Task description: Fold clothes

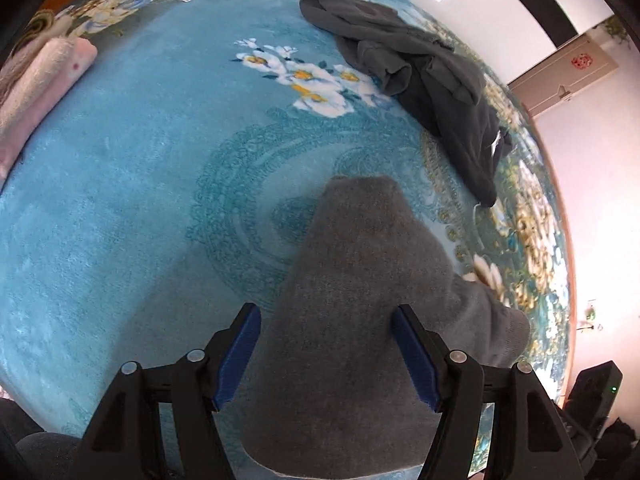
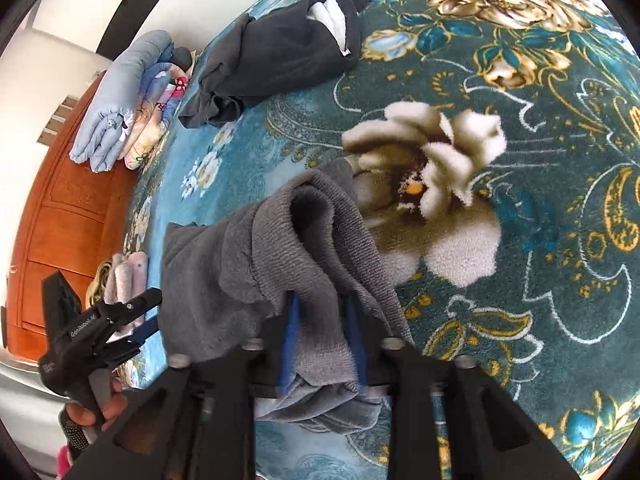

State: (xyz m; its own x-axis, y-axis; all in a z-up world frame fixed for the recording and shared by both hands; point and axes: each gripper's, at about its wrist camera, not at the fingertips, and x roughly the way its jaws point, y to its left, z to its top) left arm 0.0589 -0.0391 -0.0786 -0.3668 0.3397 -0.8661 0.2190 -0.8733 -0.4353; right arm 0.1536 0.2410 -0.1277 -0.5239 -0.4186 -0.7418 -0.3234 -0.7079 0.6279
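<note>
The right gripper (image 2: 322, 344) is clamping a grey knit garment (image 2: 280, 248) over the floral carpet (image 2: 540, 240); the left gripper (image 1: 326, 354) is hanging open around it.

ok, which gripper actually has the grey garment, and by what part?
Right gripper pinches the grey garment at a bunched fold near its ribbed edge. Left gripper is open, straddling it.

The left gripper (image 1: 326, 354) stands with its jaws spread wide, one blue pad on each side of the grey garment (image 1: 360, 300) and neither pressing it. The right gripper (image 2: 322, 344) has its jaws drawn close, pinching a fold of that garment. A hand (image 2: 94, 410) grips the left gripper's handle.
</note>
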